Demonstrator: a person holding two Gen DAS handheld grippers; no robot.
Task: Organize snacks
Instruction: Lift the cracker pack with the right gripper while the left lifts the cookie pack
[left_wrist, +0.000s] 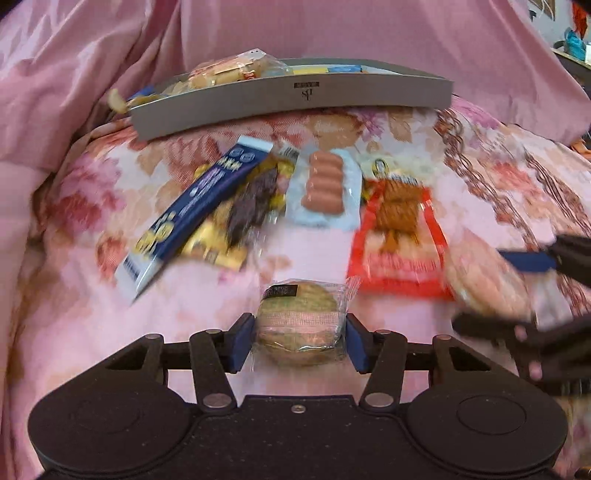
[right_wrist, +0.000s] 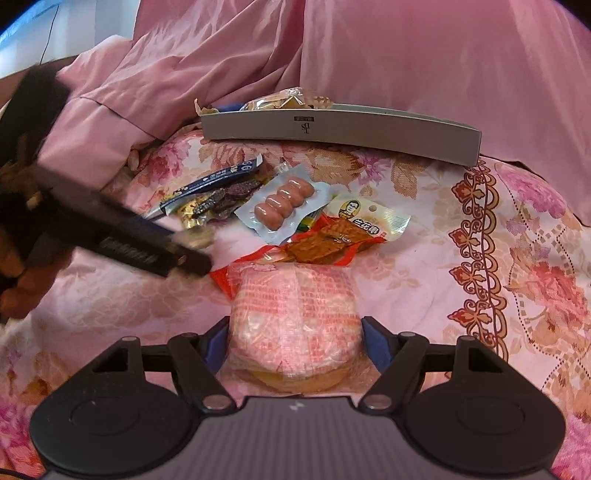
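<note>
My left gripper (left_wrist: 300, 343) is shut on a round greenish cake in clear wrap (left_wrist: 301, 325), held just above the floral bedspread. My right gripper (right_wrist: 295, 345) is shut on a round pink-wrapped cake (right_wrist: 295, 317); it also shows blurred at the right of the left wrist view (left_wrist: 487, 284). Ahead lie loose snacks: a blue stick pack (left_wrist: 192, 218), a dark dried-meat pack (left_wrist: 255, 206), a sausage pack (left_wrist: 327, 186) (right_wrist: 284, 203) and a red tofu-snack pack (left_wrist: 400, 236) (right_wrist: 328, 240). Behind them stands a grey box (left_wrist: 295, 101) (right_wrist: 340, 129) holding several snacks.
A pink quilt (left_wrist: 332, 29) is bunched behind and left of the box. The left gripper's arm (right_wrist: 122, 243) crosses the left of the right wrist view. A patterned border of the bedspread (right_wrist: 480, 251) runs at the right.
</note>
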